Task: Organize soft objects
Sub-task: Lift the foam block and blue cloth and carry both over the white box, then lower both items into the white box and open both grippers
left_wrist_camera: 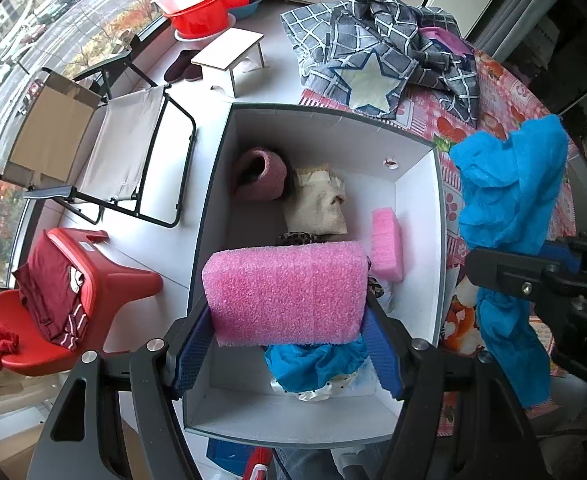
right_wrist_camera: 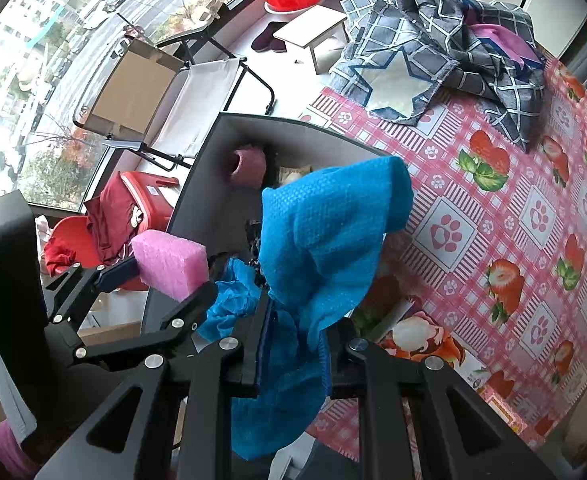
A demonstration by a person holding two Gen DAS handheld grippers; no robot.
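My left gripper [left_wrist_camera: 289, 312] is shut on a big pink foam block [left_wrist_camera: 287, 292], held over the open white box [left_wrist_camera: 417, 184] and pointing down into it. In the box lie a smaller pink foam piece [left_wrist_camera: 387, 238], a beige cloth bundle [left_wrist_camera: 319, 202], a dusty-pink knitted item [left_wrist_camera: 259, 174] and a blue cloth [left_wrist_camera: 317, 366]. My right gripper [right_wrist_camera: 293, 336] is shut on a blue foam-like cloth [right_wrist_camera: 333, 236] that drapes over its fingers beside the box's right wall. The same cloth [left_wrist_camera: 509, 196] hangs at the right of the left wrist view.
A grey checked quilt with a star patch [right_wrist_camera: 433, 60] lies at the back of the pink strawberry tablecloth [right_wrist_camera: 533, 220]. On the floor to the left stand a folding chair [left_wrist_camera: 133, 152], a red stool with dark red clothes [left_wrist_camera: 77, 288], a small white bench [left_wrist_camera: 233, 56] and red basins [left_wrist_camera: 201, 8].
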